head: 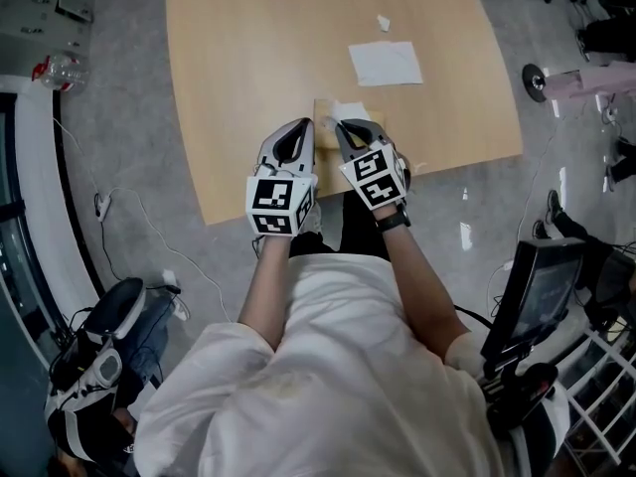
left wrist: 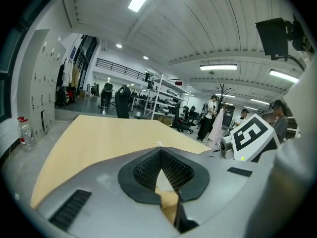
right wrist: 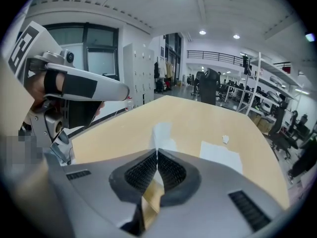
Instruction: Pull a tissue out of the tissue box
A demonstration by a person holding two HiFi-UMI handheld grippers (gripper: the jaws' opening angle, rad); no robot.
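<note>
Tissue box (head: 325, 119) sits on the table (head: 248, 48) close to its near edge, right in front of the person, with both tongs over it. At the far left, off the table, a clear bottle (head: 58, 70) with a red cap lies on a white ledge; what it holds cannot be told. Next comes the left gripper (head: 301, 127), whose tip is at the box's left end. In the left gripper view its jaws meet at the tips with nothing pinched there, and the tan top of the box and a bit of white show through the gap behind the pads. The box is tan and low, mostly covered by the two tools in the head view. A white tissue (head: 350, 110) stands up out of its top, rising as a folded tongue. Just right of the left tool, the right gripper (head: 344, 127) points steeply down at that tissue. In the right gripper view its pads (right wrist: 171, 170) are pressed together on the base of the tissue, which sticks up past the tips, with the box seen below them. Farther right and beyond the box, a flat white sheet (head: 386, 63) lies spread on the table, well apart from the box. Beyond it lies a small white scrap (head: 384, 23).
</note>
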